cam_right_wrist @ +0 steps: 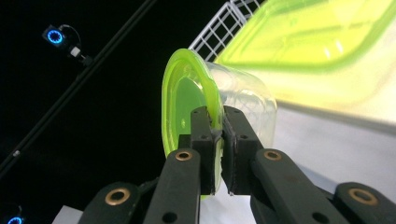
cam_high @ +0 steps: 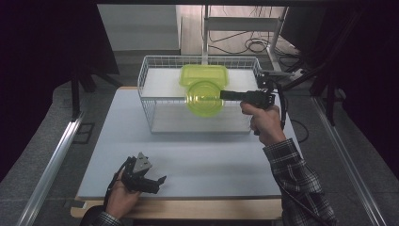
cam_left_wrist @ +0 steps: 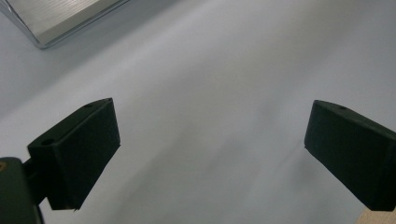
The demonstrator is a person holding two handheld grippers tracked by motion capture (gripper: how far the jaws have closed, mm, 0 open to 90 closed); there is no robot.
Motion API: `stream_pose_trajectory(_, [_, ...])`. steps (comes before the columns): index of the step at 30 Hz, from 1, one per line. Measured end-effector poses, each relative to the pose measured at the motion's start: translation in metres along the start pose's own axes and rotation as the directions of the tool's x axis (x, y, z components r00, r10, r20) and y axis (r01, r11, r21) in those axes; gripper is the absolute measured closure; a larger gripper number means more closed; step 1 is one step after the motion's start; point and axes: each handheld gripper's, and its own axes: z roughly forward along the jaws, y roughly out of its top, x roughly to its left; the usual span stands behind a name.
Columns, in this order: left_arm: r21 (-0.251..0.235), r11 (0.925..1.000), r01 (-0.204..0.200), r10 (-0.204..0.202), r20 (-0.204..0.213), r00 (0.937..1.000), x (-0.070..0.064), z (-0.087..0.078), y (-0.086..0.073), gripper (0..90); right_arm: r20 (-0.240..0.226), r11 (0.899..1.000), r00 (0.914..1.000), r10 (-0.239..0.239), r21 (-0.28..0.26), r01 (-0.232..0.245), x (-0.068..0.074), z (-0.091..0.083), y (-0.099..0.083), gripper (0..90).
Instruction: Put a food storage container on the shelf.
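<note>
My right gripper (cam_high: 225, 95) is shut on the rim of a round container with a green lid (cam_high: 203, 98), holding it tipped on its side above the white wire basket (cam_high: 155, 123). The right gripper view shows the jaws pinching the lid's edge (cam_right_wrist: 218, 122), with the clear body (cam_right_wrist: 247, 108) beyond. A rectangular green-lidded container (cam_high: 204, 74) lies in the basket at the back, also seen close up (cam_right_wrist: 317, 42). My left gripper (cam_high: 160, 182) rests low near the table's front edge, open, with bare table between its jaws (cam_left_wrist: 210, 154).
The grey table top (cam_high: 202, 160) stretches between the basket and the wooden front edge (cam_high: 188, 207). A metal rail (cam_high: 51, 165) runs along the floor at the left. Cables and a stand (cam_high: 244, 33) lie beyond the table.
</note>
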Motion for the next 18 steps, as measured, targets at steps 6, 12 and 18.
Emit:
stream_pose_trajectory(6, [0.004,1.0000,-0.001,0.001,0.002,1.0000,0.000,0.000,0.000,3.1,0.016,1.000,0.9998,-0.011,-0.029,0.011,0.007,-0.002,0.020,83.4])
stream_pose_trajectory(12, [0.005,1.0000,-0.002,0.002,0.001,1.0000,0.000,0.000,0.000,3.1,0.046,0.998,0.9986,-0.025,-0.057,0.028,0.012,0.000,0.046,83.4])
stream_pose_trajectory(18, [0.006,1.0000,0.001,-0.001,0.002,1.0000,0.000,0.000,0.000,3.1,0.083,0.998,0.9963,-0.025,-0.052,0.030,0.012,0.011,0.065,83.3])
